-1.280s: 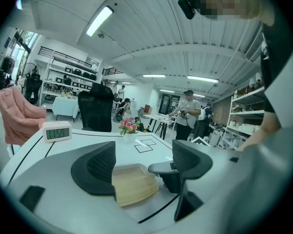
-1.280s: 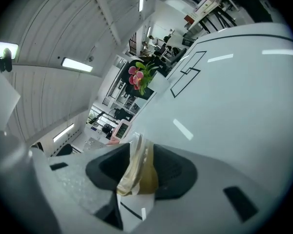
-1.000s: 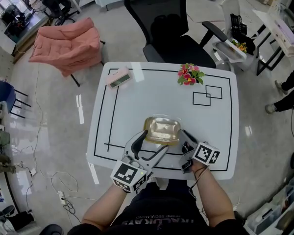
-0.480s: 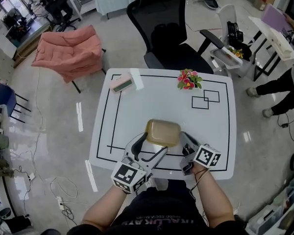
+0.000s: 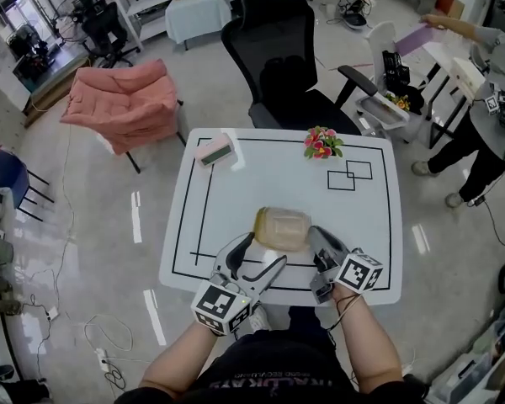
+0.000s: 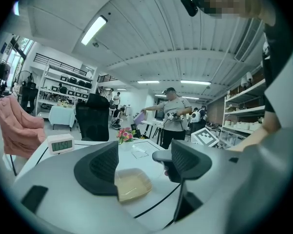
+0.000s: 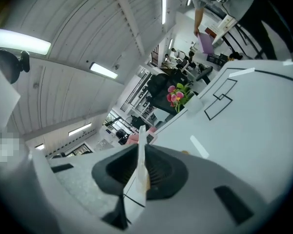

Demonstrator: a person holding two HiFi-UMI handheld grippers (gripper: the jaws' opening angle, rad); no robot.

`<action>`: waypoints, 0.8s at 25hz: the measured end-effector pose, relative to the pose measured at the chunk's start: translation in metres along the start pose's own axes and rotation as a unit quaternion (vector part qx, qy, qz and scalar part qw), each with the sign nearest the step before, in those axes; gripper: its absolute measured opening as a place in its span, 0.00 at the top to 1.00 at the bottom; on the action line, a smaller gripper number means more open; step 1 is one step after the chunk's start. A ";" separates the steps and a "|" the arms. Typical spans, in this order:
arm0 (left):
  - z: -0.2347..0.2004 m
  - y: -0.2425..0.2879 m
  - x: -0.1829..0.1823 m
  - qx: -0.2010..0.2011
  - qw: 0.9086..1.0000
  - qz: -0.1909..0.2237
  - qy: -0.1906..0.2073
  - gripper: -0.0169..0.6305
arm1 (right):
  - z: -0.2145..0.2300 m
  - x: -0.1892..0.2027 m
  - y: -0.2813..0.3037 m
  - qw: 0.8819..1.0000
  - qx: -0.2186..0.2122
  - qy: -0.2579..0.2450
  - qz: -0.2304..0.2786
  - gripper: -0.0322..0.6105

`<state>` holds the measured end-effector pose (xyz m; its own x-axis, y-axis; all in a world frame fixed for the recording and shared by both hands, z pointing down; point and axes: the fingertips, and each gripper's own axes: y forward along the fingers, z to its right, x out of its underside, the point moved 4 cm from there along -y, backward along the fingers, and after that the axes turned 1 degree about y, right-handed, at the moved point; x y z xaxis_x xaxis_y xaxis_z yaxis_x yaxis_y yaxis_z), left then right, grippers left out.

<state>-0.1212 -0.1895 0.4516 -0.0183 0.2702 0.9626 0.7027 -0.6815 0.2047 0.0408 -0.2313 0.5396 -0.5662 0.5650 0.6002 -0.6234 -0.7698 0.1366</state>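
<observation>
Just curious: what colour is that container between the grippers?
The container is translucent tan, clearest in the head view.

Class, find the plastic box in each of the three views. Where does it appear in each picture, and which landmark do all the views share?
Head view: the plastic box is just below the picture's middle.
Left gripper view: the box is low and centre, seen between the open jaws.
Right gripper view: the box is low and centre, edge-on, clamped by the jaws.
Shared landmark: the flowers.

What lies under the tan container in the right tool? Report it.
Around the tan container, only the white table shows. The patch of table directly beneath it is covered, so nothing there can be seen.
</observation>
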 end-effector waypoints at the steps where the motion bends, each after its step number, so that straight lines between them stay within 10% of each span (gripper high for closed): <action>1: 0.001 -0.003 -0.001 0.004 1.000 0.001 0.003 0.45 | -0.006 -0.002 -0.001 1.000 -0.001 -0.013 0.004 0.88; 20: -0.001 -0.080 -0.009 0.020 0.999 0.038 0.030 0.94 | -0.136 -0.001 -0.047 0.969 0.012 -0.232 0.080 0.88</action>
<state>-0.1781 -0.1379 0.4262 -0.0062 0.1767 0.9842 0.7310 -0.6708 0.1251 -0.0029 -0.1555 0.4257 -0.3484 0.2480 0.9039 -0.5323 -0.8461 0.0270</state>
